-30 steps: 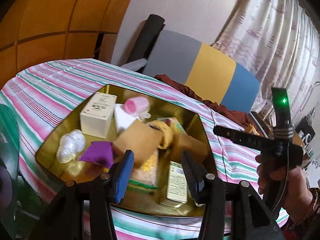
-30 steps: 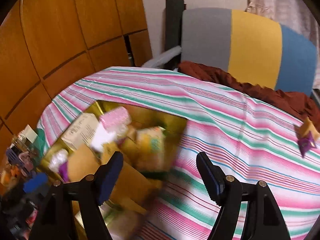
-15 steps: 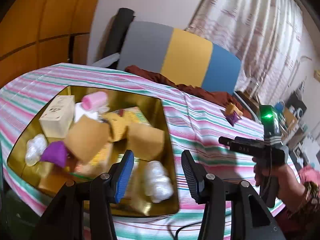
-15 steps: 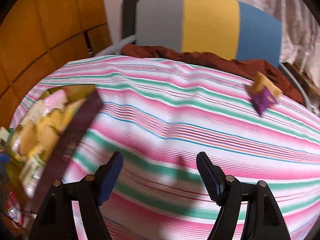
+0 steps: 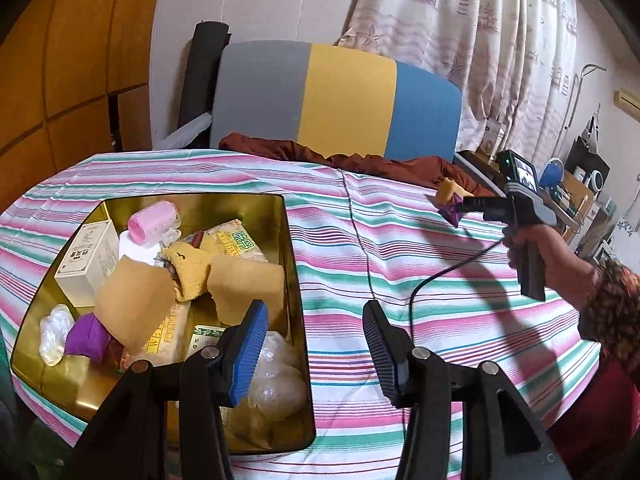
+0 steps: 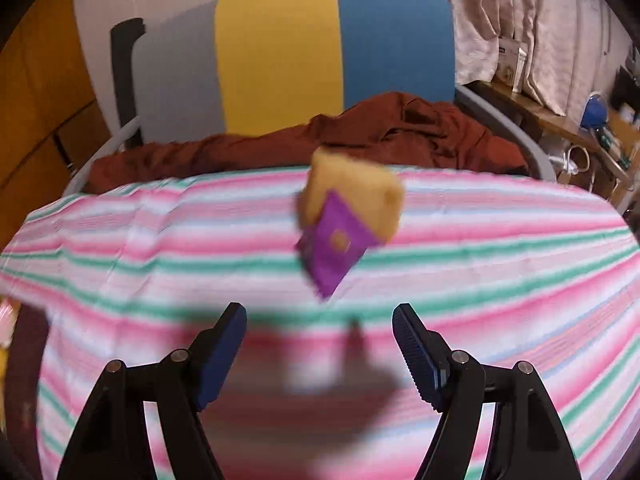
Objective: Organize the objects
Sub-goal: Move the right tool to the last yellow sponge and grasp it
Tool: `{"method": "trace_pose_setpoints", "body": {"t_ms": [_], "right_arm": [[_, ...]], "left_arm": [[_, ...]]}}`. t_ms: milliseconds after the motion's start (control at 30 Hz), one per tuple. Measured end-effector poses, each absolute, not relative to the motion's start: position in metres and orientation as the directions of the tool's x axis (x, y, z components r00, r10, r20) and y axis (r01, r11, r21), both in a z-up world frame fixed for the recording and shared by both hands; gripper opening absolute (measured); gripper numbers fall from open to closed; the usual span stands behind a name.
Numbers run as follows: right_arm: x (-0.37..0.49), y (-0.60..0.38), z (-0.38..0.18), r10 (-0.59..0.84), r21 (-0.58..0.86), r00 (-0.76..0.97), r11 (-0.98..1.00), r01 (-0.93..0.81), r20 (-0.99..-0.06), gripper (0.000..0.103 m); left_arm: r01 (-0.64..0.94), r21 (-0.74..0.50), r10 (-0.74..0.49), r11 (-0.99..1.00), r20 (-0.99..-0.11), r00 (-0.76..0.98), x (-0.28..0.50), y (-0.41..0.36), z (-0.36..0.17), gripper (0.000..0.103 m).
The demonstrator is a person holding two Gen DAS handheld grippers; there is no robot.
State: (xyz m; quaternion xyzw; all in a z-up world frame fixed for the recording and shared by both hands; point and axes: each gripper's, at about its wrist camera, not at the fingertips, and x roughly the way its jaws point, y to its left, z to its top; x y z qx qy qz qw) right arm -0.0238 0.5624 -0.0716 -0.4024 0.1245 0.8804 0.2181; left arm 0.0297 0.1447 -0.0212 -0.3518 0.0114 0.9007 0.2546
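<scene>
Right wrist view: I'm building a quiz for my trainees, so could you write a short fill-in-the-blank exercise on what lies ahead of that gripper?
1. The right gripper has its jaws ____, with nothing between them.
2. Ahead of it a purple packet lies against a ____ sponge.
3. Both rest on the ____ tablecloth.
4. The gold tin sits under the ____ gripper.

Missing words: open; yellow; striped; left

Gold tin (image 5: 290, 264) of clutter on striped tablecloth (image 5: 400, 248) — left gripper (image 5: 312, 344) jaws apart
</scene>
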Motion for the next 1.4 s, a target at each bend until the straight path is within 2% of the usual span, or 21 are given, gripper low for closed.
{"method": "trace_pose_setpoints", "body": {"t_ms": [200, 300, 367, 467, 533, 633, 700, 767, 900, 1000, 1100, 1167, 1200, 1400], "right_arm": [[-0.060, 0.587, -0.075, 0.284, 0.033, -0.587, -0.882, -0.470, -0.758, 0.076], [-0.062, 0.571, -0.075, 0.199, 0.065, -0.630, -0.927, -0.370, -0.750, 0.077], [-0.055, 0.548, -0.071, 0.073, 0.129, -0.671, -0.961, -0.246, -0.738, 0.076], [-0.037, 0.521, -0.060, -0.034, 0.168, -0.708, -0.979, -0.119, -0.705, 0.076], [-0.023, 0.515, -0.048, -0.017, 0.137, -0.744, -0.986, -0.100, -0.668, 0.080], [-0.014, 0.541, -0.030, 0.142, 0.070, -0.774, -0.970, -0.234, -0.617, 0.085], [-0.020, 0.564, -0.025, 0.266, -0.002, -0.748, -0.943, -0.333, -0.608, 0.085], [-0.034, 0.588, -0.026, 0.327, -0.038, -0.704, -0.919, -0.393, -0.631, 0.085], [-0.072, 0.609, -0.041, 0.305, -0.043, -0.633, -0.918, -0.394, -0.712, 0.085], [-0.092, 0.618, -0.059, 0.284, -0.010, -0.598, -0.908, -0.420, -0.750, 0.095], [-0.102, 0.619, -0.072, 0.269, 0.042, -0.587, -0.886, -0.462, -0.764, 0.095], [-0.103, 0.621, -0.081, 0.297, 0.033, -0.572, -0.869, -0.495, -0.765, 0.088], [-0.102, 0.622, -0.084, 0.284, 0.051, -0.577, -0.868, -0.495, -0.766, 0.069], [-0.069, 0.626, -0.076, 0.236, 0.111, -0.609, -0.872, -0.476, -0.757, 0.065]], "left_arm": [[-0.437, -0.179, 0.436, -0.882, -0.663, -0.608, 0.018, 0.144, -0.027, 0.050], [-0.438, -0.195, 0.446, -0.878, -0.665, -0.598, 0.015, 0.148, -0.029, 0.050], [-0.445, -0.197, 0.452, -0.874, -0.668, -0.592, 0.014, 0.153, -0.030, 0.050], [-0.461, -0.197, 0.463, -0.865, -0.667, -0.584, 0.015, 0.159, -0.031, 0.050], [-0.467, -0.201, 0.469, -0.861, -0.667, -0.579, 0.015, 0.162, -0.032, 0.050], [-0.464, -0.201, 0.467, -0.863, -0.669, -0.578, 0.014, 0.163, -0.032, 0.050], [-0.459, -0.200, 0.463, -0.865, -0.670, -0.580, 0.014, 0.162, -0.033, 0.050], [-0.451, -0.195, 0.453, -0.871, -0.674, -0.584, 0.013, 0.162, -0.033, 0.050], [-0.435, -0.186, 0.435, -0.881, -0.680, -0.591, 0.009, 0.159, -0.032, 0.050], [-0.428, -0.180, 0.426, -0.886, -0.681, -0.595, 0.008, 0.158, -0.030, 0.050], [-0.429, -0.175, 0.423, -0.886, -0.685, -0.594, 0.007, 0.159, -0.030, 0.050], [-0.438, -0.172, 0.426, -0.882, -0.686, -0.590, 0.006, 0.163, -0.029, 0.050], [-0.445, -0.170, 0.431, -0.879, -0.683, -0.590, 0.005, 0.165, -0.028, 0.050], [-0.505, -0.196, 0.493, -0.840, -0.665, -0.561, -0.011, 0.195, -0.019, 0.050]]}}
